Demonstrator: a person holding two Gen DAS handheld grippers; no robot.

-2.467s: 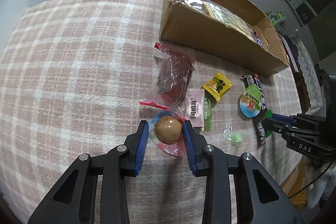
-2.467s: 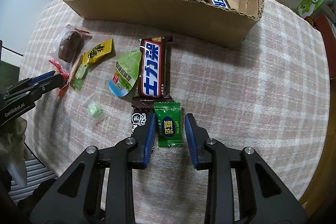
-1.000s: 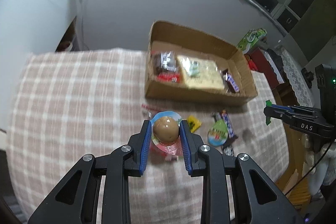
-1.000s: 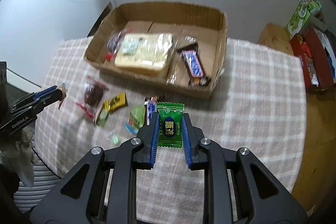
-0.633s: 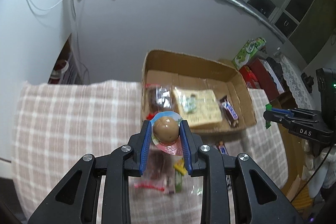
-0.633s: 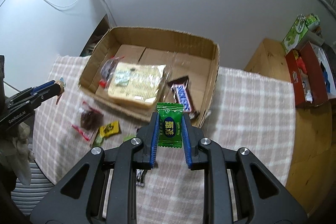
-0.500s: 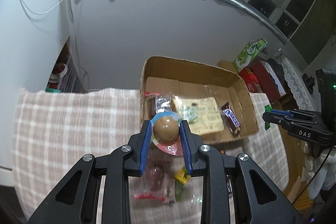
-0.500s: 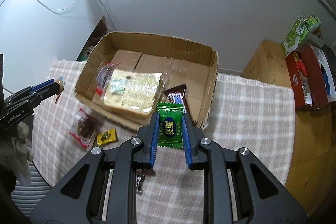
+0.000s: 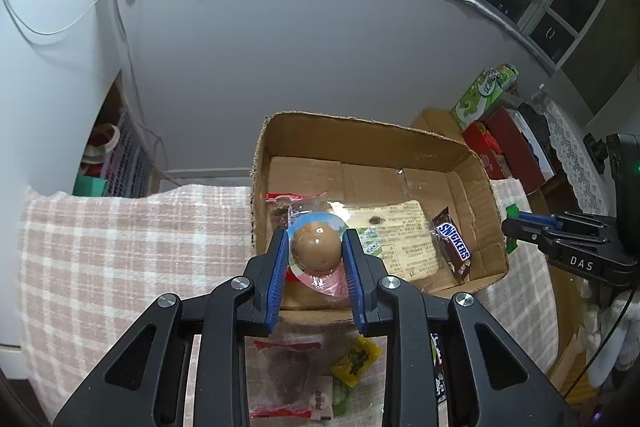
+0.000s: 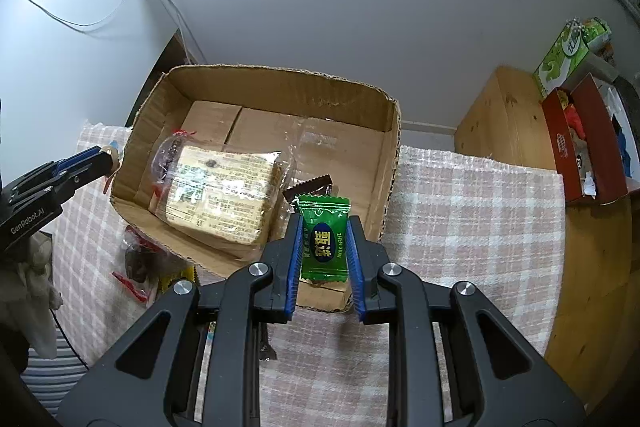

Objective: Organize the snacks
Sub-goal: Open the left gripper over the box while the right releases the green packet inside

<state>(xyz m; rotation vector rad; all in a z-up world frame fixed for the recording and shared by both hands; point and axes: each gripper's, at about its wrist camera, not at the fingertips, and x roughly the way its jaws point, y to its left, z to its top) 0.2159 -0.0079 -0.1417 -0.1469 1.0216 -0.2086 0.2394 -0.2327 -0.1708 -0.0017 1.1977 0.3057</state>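
The cardboard box (image 10: 256,155) sits on the checked surface (image 10: 472,211) and already holds a large clear-wrapped cracker pack (image 10: 224,195) and a Snickers bar (image 9: 453,246), so the free floor is toward its 12 o'clock wall and 2 o'clock corner; both claws hang above its 6 o'clock rim, each closed on a snack. The left claw (image 9: 316,259) is narrowed around a packaged brown egg (image 9: 316,247), its blue pads pressing the round sides, with the foil skirt hanging loose below; the right claw (image 10: 324,247) is pinched on a green candy packet (image 10: 323,239) held upright by its flat faces. The likely trouble is at release: the egg is round and could, I judge, roll off the slick cracker pack or bounce if let go from this height, and if either claw opens this close to the near rim the snack could land on the rim or outside. The two claws also aim at one small box and could bump if they descend together. The left view alone shows the Snickers label and the loose sweets left on the surface under the claw, among them a yellow candy (image 9: 356,359) and a red-edged clear packet (image 9: 286,379); the right view alone shows the bare 12 o'clock floor of the box and how far the left claw stands from the 9 o'clock wall
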